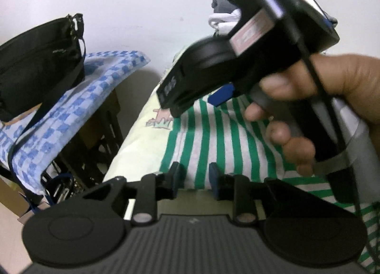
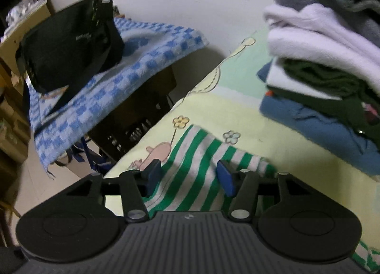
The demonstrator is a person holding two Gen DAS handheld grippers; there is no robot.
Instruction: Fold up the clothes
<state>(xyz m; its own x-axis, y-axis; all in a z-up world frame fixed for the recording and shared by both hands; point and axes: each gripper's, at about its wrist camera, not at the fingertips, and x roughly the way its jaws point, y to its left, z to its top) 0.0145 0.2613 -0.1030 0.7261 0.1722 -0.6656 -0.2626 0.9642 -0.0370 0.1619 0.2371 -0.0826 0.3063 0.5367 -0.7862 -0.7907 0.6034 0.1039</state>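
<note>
A bed (image 2: 237, 112) with a soft pale-yellow cartoon-print sheet carries the green-and-white striped shirt (image 2: 194, 169), which lies flat near its edge. At the bed's far end rests a stack (image 2: 332, 65) of folded clothes, white, dark green and blue. Beside the bed, a blue checked towel (image 1: 71, 112) drapes over a dark crate (image 2: 133, 117), with a black bag (image 1: 35, 70) on top. The left tool (image 1: 194, 179) and the right tool (image 2: 187, 179) both hover spread above the shirt. A hand (image 1: 315, 110) grips the right tool's handle.
</note>
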